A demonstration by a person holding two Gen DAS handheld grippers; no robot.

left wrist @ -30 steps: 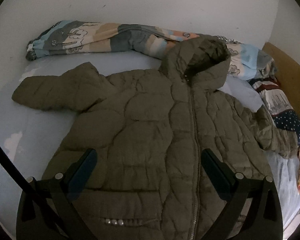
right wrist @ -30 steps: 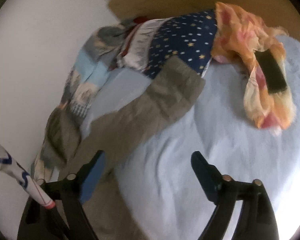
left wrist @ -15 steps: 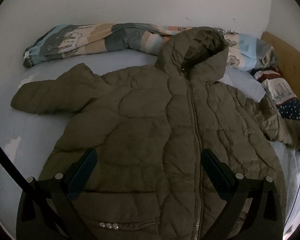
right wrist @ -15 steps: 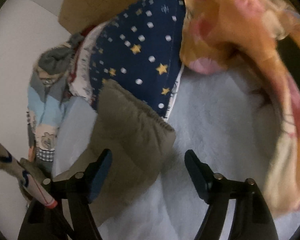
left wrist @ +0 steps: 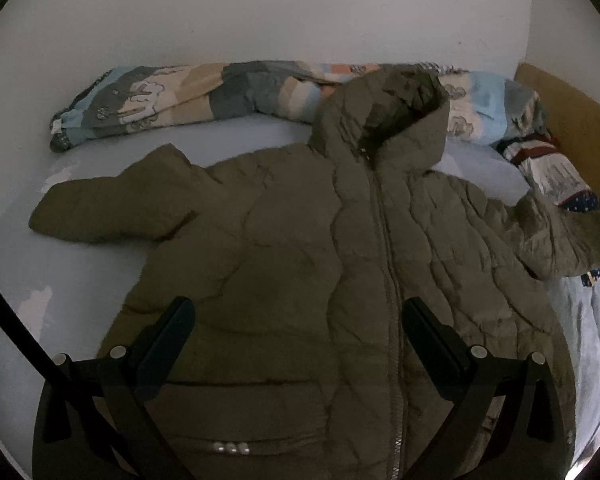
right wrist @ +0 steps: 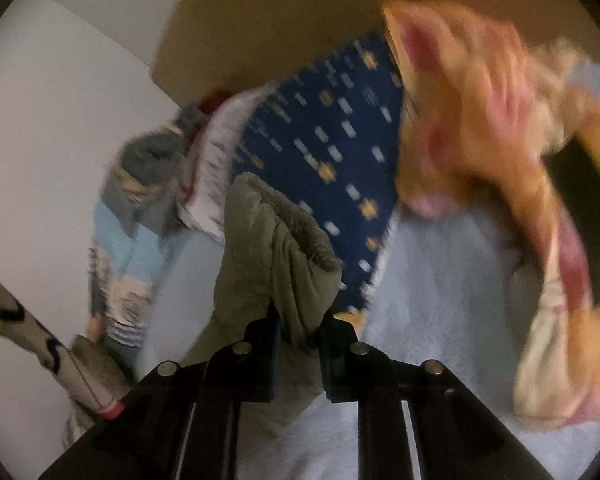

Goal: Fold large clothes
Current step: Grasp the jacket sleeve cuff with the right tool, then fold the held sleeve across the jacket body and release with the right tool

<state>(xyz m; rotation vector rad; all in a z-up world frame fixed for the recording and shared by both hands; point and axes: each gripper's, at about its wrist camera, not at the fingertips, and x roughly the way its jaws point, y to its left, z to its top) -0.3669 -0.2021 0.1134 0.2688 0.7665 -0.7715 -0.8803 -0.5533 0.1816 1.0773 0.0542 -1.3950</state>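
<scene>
An olive hooded puffer jacket point(left wrist: 300, 264) lies front up and zipped on a pale blue bed, hood toward the wall. One sleeve point(left wrist: 112, 208) stretches out to the left; the other sleeve point(left wrist: 560, 236) runs to the right. My left gripper point(left wrist: 298, 330) is open and empty above the jacket's lower front. My right gripper point(right wrist: 298, 328) is shut on the cuff of the right sleeve point(right wrist: 276, 248) and holds it bunched a little off the bed.
A rolled patterned quilt point(left wrist: 188, 100) lies along the white wall. A navy starred pillow point(right wrist: 332, 148) and an orange-pink cloth point(right wrist: 512, 168) lie by the wooden headboard point(right wrist: 284, 12). Pale blue bedsheet point(right wrist: 432, 340) spreads around.
My right gripper moved onto the sleeve cuff and closed on it, lifting it. The left gripper drew back slightly and stayed open over the jacket.
</scene>
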